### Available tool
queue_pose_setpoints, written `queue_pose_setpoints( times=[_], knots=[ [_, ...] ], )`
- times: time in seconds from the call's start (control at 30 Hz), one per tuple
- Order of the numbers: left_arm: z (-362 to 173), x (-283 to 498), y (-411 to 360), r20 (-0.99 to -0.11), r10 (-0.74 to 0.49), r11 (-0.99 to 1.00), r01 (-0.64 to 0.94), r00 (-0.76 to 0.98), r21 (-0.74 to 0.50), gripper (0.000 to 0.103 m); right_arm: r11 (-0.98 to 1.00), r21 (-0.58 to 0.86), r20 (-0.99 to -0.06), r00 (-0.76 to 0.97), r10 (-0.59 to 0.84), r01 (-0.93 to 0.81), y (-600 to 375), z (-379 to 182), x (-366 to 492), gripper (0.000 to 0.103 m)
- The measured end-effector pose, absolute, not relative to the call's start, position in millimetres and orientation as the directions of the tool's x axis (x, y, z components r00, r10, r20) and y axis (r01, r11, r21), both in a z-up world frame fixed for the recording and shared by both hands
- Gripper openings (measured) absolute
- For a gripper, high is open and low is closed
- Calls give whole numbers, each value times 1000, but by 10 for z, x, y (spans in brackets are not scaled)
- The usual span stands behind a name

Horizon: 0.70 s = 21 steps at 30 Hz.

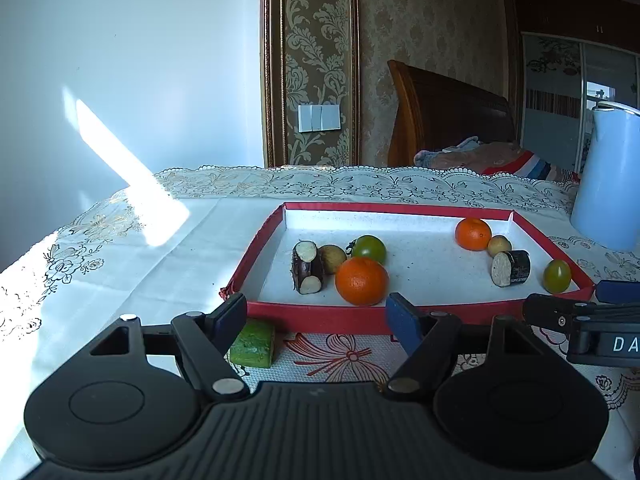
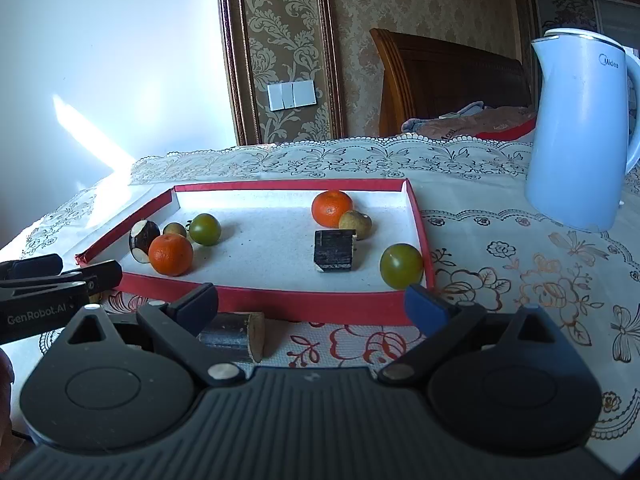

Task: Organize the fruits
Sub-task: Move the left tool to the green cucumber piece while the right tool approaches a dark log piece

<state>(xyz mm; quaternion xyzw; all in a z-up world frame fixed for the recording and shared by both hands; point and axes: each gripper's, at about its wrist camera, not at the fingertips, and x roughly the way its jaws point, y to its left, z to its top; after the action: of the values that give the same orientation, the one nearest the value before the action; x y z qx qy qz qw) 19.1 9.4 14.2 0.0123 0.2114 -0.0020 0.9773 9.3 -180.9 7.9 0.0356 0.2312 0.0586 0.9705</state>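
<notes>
Red tray [image 1: 440, 314] on lace tablecloth [image 2: 520, 280] holds two fruit clusters — oranges [image 1: 361, 281], green tomatoes [image 1: 370, 249], dark cane chunks [image 1: 307, 267].

Left gripper [image 1: 316, 320] released, fingers wide apart, empty; green chunk [image 1: 253, 343] lies before the tray, just beside its left finger.

Right gripper [image 2: 316, 308] likewise spread — dark cane piece [image 2: 236, 336] on the cloth near its left finger, untouched.

Kettle [image 2: 580, 132] stands right of the tray.

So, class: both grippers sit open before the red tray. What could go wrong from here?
1. The green cucumber piece lies right beside the left gripper; closing might nudge it off line.
2. The round green tomato near the red tray wall could roll when touched.
3. The kettle stands near the right gripper.
</notes>
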Motion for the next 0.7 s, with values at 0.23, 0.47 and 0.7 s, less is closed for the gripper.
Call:
queue_pose_setpoints(
  times=[0.23, 0.47, 0.7],
  knots=[
    [159, 14, 221, -360, 45, 999, -42, 932, 18, 76, 988, 97, -454, 878, 150, -118, -1798, 65, 44, 101],
    [169, 48, 414, -378, 113, 991, -130, 919, -19, 77, 988, 95, -459, 876, 148, -118, -1791, 59, 48, 103],
    [122, 125, 711, -456, 147, 978, -197, 878, -64, 77, 988, 92, -466, 872, 154, -125, -1782, 58, 49, 103]
  ],
)
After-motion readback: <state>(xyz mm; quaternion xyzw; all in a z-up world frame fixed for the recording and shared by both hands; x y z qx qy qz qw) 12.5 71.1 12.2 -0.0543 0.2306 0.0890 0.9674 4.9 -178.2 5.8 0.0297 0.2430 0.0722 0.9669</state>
